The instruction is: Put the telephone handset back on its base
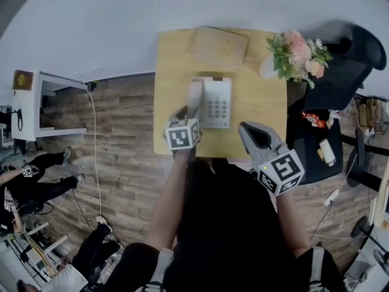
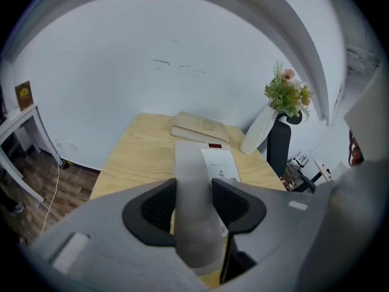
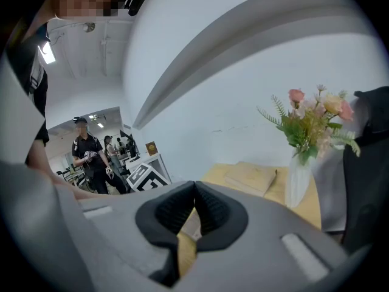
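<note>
Left gripper (image 2: 194,207) clamped on telephone handset (image 2: 191,163), jaws pressing both its sides. Handset lies along base (image 1: 217,105) at its 9 o'clock side; seated or just above, can't tell. Right gripper (image 3: 194,210) jaws together, nothing between, at 5 o'clock of base near table (image 1: 258,111) front edge. Book (image 1: 217,46) at 12 o'clock, flower vase (image 1: 296,53) at 2 o'clock.

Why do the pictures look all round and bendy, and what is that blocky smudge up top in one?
Head view: the wide lens curves the edge of the wooden floor and darkens the corners. Left gripper view: the handset, close between the jaws, looks soft; the flowers are sharper. Right gripper view: the blocky patch was added later to hide a face.
</note>
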Tool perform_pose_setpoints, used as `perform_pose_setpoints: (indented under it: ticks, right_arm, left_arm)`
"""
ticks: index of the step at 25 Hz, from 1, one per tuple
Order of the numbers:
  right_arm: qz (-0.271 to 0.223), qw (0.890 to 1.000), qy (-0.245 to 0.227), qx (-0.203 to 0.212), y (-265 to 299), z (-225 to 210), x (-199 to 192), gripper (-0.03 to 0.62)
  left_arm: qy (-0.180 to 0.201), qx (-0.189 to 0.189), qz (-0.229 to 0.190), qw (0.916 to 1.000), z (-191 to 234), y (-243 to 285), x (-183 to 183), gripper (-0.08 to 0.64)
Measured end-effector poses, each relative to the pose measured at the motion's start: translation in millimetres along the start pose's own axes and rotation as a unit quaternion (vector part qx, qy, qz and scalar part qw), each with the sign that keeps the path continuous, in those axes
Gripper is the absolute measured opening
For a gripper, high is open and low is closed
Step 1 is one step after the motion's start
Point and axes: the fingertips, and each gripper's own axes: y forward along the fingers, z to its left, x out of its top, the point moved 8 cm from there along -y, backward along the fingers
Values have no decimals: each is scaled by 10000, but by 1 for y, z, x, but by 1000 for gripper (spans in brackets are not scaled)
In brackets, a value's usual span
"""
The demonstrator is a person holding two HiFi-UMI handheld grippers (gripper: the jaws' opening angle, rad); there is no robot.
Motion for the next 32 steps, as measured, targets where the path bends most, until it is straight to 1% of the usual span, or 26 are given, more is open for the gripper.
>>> perform_pose_setpoints:
  ticks: [8, 24, 32]
  right_arm:
    - [21, 10000, 43, -63, -1, -5, 0, 3]
    - [55, 9999, 107, -46, 4, -14, 0, 3]
    - [73, 9999, 132, -46, 7, -16, -1, 3]
  left_arm:
    - [-27, 8, 42, 10000, -2, 10, 3, 195]
    - [-30, 61, 248, 9997, -1, 28, 4, 195]
    - [-73, 32, 344, 9994, 1, 35, -2, 195]
